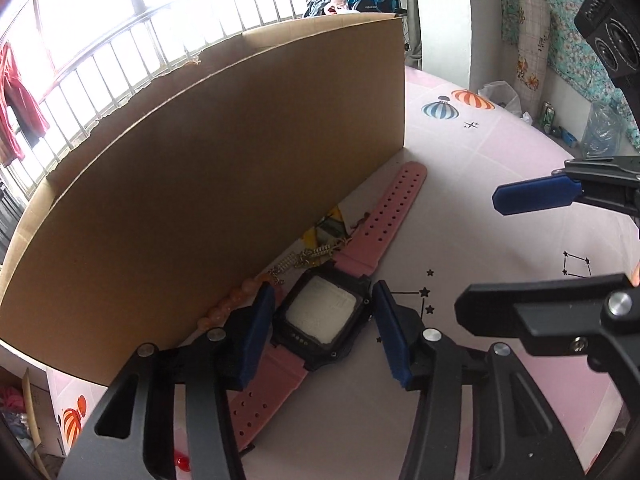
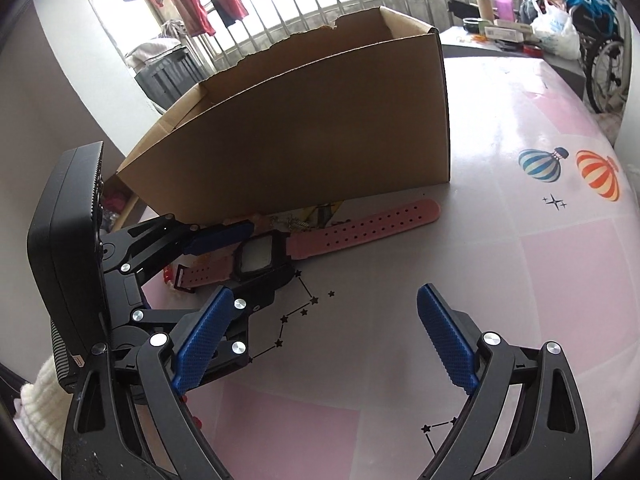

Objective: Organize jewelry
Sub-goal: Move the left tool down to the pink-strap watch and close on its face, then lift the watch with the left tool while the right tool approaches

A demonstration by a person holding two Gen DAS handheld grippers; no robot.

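Left wrist view: left gripper [image 1: 322,330] sits low over the pink-strapped digital watch with black square case [image 1: 320,314]. Blue pads straddle the case, one on each side, jaws about half wide. A sliver of gap shows at each pad, so not clamped; whether a pad touches the case I cannot tell. Watch lies flat on the pink-and-white worktop with balloon and star prints [image 1: 500,240], along the foot of the tall brown cardboard box [image 1: 224,176], long strap running toward the box's right corner. Squeezed between watch and box wall: a string of peach-orange beads [image 1: 232,302] and a tangle of thin gold chain [image 1: 304,258], both touching or just beside the watch. A small red bead [image 1: 182,462] lies near the lower strap end.

Right wrist view: right gripper [image 2: 322,344] hangs over bare worktop, well clear of the watch [image 2: 260,258], jaws wide, nothing between them. Left gripper [image 2: 246,254] comes in from the left at the watch case. Box [image 2: 304,128] is open-topped with a torn rear rim; inside not visible. A white knit sleeve [image 2: 38,400] shows at the lower left edge.
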